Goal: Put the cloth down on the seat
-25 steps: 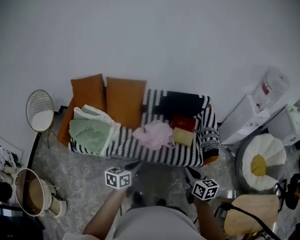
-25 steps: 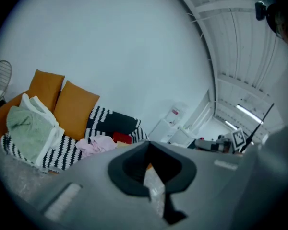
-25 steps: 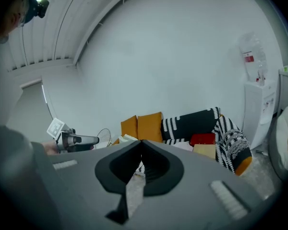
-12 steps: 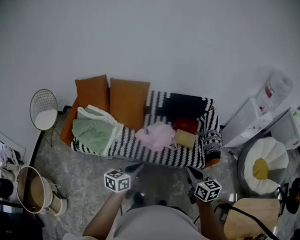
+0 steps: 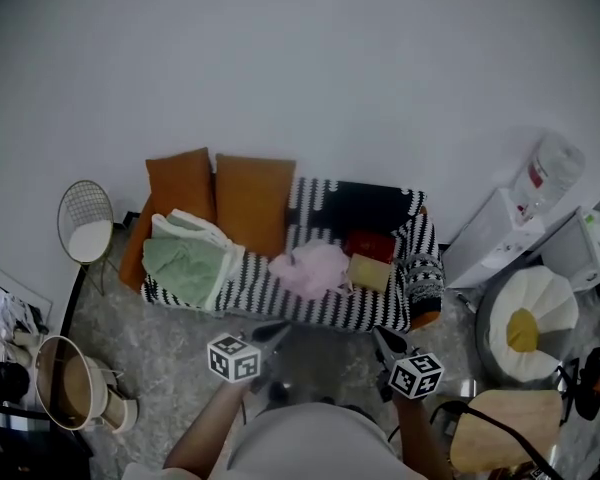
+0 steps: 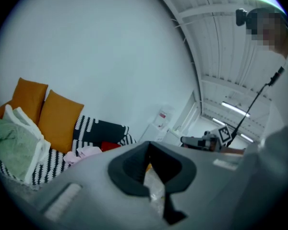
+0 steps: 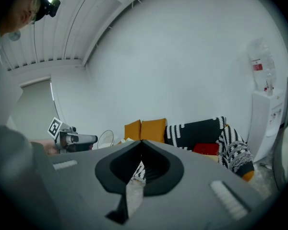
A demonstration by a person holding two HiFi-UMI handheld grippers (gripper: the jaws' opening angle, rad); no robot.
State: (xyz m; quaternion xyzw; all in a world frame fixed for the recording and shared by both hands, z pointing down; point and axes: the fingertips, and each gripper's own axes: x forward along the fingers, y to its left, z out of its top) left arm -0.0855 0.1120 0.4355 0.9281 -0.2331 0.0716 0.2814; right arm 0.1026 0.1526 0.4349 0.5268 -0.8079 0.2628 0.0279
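So both grippers were hanging out in front of the sofa, low in the head view, with nothing in either one. The left gripper (image 5: 273,332) had its jaws pressed together, and its own view showed just the closed tips with no fabric between them. Same story for the right gripper (image 5: 385,340): jaws fully closed, empty, pointing toward the sofa from just off its front edge. The pink cloth (image 5: 310,268) was lying in a crumpled heap on the seat (image 5: 280,298), about in the middle, on top of the black-and-white striped throw that covered most of the sofa. It wasn't touching either gripper and sat a bit beyond both of them. At the left end of the seat there was a green cloth (image 5: 180,263) bunched up with some white fabric around it, resting against the two orange cushions (image 5: 252,203) propped upright along the back. Just right of the pink cloth were a red thing (image 5: 368,245) and a tan block-shaped thing (image 5: 367,272), side by side and close to each other; I couldn't tell what they actually were. Off to the right stood a water dispenser (image 5: 510,228) against the wall, with a white round pouf (image 5: 525,323) in front of it. On the left, a round wire side table (image 5: 85,223) stood beside the sofa, and a basket (image 5: 65,383) sat on the floor nearer the person.
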